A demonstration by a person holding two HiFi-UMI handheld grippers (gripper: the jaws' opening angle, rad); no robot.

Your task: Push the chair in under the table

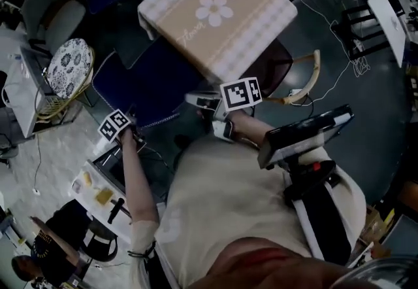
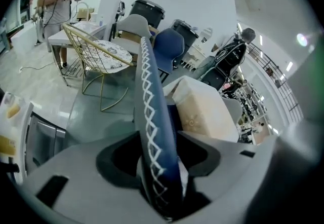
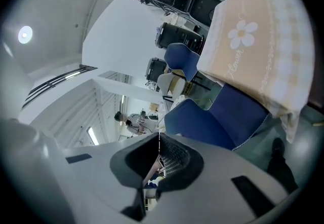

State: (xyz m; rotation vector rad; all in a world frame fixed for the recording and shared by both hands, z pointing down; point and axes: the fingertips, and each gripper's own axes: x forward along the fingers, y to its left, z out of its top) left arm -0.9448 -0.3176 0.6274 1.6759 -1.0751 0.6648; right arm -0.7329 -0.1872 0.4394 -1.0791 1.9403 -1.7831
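The blue chair [image 1: 147,82] stands at the near side of the desk [image 1: 196,26], which carries a beige cloth with 1 white flower. In the head view the desk top covers part of the chair. The left claw [image 2: 162,154] is wide apart, and the chair's back edge with white zigzag stitching stands between its 2 jaws, not pressed. The right claw [image 3: 158,154] is closed together and empty, near the desk's near corner.

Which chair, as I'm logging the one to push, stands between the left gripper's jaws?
The dark blue chair with white cross-stitching along its edge, between the left gripper's open jaws. The gold wire chair with the patterned cushion stands apart.
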